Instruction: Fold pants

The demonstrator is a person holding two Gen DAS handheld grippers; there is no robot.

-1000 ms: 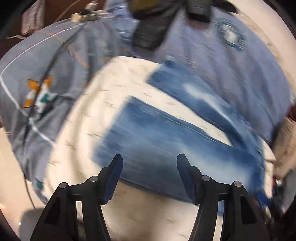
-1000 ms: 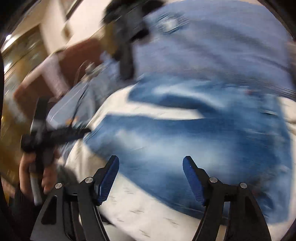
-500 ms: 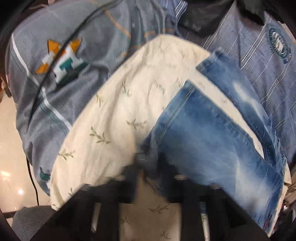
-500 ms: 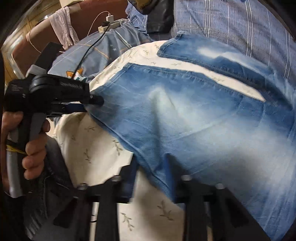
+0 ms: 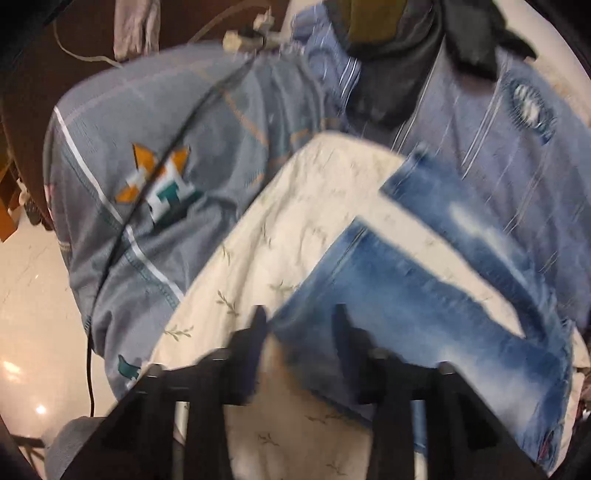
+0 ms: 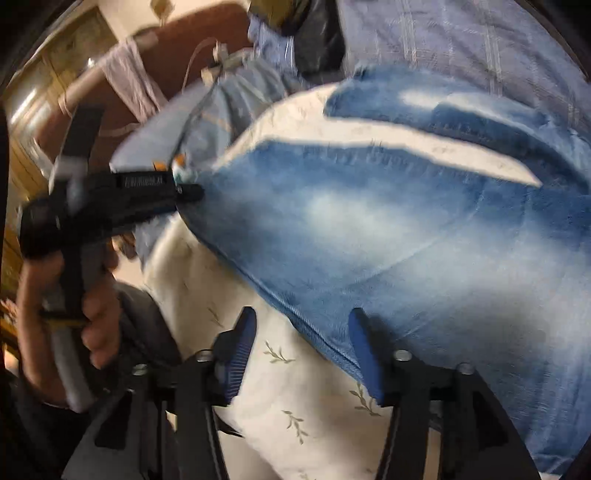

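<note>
Faded blue jeans (image 5: 424,310) lie spread on a cream leaf-print cloth (image 5: 295,206), the two legs apart in a V. My left gripper (image 5: 299,328) is open, its jaws astride the hem corner of the near leg. In the right wrist view the jeans (image 6: 388,229) fill the middle, and the left gripper (image 6: 177,192) touches that leg's hem from the left. My right gripper (image 6: 301,343) is open, its jaws astride the near edge of the same leg.
A grey-blue bedcover with an orange star patch (image 5: 159,177) lies left and behind. A black cable (image 5: 147,184) crosses it. Dark clothes (image 5: 391,74) and a power strip (image 5: 251,35) lie at the back. Shiny floor (image 5: 26,295) is far left.
Half a second ago both grippers were closed down near the jeans' edge; now both are open wider. The views have pulled back slightly and are blurred by motion.
</note>
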